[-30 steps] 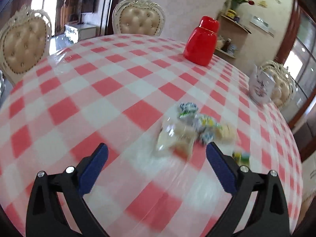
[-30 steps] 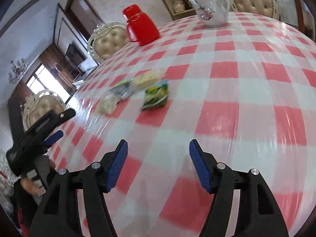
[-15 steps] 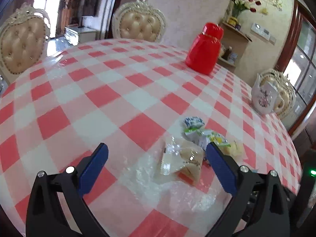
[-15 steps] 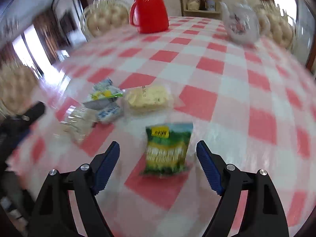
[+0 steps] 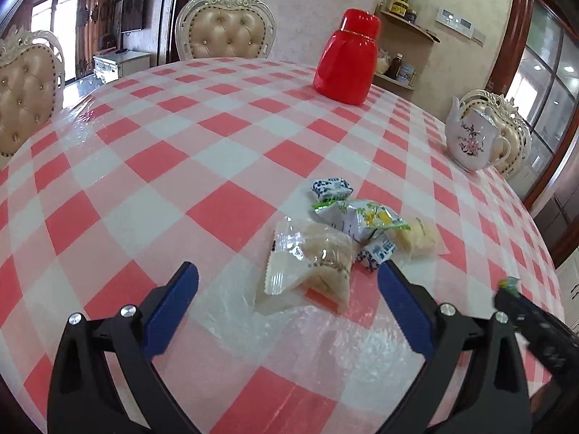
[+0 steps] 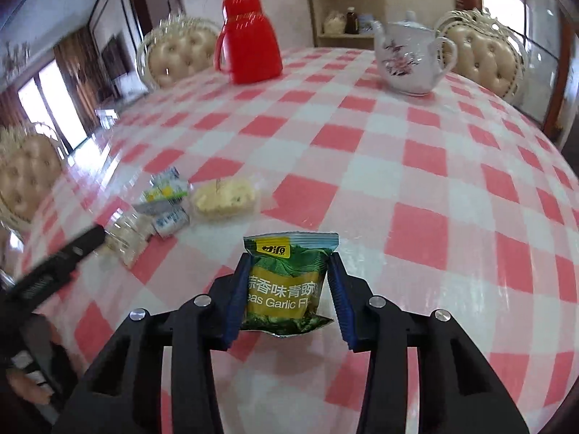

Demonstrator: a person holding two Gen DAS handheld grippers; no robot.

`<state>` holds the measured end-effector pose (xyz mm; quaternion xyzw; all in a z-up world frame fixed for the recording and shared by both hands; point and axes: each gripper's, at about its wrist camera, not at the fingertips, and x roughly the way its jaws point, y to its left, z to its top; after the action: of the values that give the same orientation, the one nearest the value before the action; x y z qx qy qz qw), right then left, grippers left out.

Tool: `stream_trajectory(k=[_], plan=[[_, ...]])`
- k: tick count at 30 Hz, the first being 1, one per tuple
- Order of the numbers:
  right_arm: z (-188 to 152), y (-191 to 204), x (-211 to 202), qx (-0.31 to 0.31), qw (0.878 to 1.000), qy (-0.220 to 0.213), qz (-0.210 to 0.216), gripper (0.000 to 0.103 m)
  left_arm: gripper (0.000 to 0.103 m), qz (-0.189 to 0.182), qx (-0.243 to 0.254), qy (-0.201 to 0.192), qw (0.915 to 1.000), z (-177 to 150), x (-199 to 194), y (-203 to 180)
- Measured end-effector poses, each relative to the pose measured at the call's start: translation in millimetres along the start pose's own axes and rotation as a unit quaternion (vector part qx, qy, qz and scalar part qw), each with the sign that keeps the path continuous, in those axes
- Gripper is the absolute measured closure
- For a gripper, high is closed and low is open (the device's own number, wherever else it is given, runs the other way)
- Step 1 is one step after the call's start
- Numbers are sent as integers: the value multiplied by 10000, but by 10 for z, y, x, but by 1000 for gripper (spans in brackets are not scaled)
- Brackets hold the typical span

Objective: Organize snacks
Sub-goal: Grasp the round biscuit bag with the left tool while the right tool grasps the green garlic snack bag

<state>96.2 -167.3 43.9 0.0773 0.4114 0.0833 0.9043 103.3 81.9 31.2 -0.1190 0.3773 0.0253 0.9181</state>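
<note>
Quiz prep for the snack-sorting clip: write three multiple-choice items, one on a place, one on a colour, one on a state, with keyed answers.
1. Where is the green snack packet?
A. between the right gripper's pads
B. beside the teapot
C. on a chair

2. What colour is the jug at the far side of the table?
A. blue
B. red
C. white

3. How does the left gripper stand?
A. clamped on a packet
B. shut and empty
C. open, holding nothing

Answers: 1 A, the right gripper is closing with both pads against the packet's sides. 2 B, body and lid are red. 3 C, its pads stand wide apart before the clear-wrapped pastry.
</note>
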Motion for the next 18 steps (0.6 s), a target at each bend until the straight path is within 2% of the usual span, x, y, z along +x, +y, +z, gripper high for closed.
stream_trajectory(k=[4,6,10,15,18], plan=[[-102,-138,-173,374,9988,-121,301,61,4,-89,261,75,9996,-21,3,-65],[-135,-186,-248,475,9980,-187,361,61,4,-170,755,285,9966,-30,11,-123],[-122,-280,-386,637,9966,-368,373,61,4,-6,1620,374,9861,-119,27,-209],[-80,-346,-490,811,9939,-467,579,61,4,-203,1610,576,9851,-14,224,-275],[-82,-322,-503,825,9932,-436,695,61,4,-30,1855,609,9807,46,353,-333]])
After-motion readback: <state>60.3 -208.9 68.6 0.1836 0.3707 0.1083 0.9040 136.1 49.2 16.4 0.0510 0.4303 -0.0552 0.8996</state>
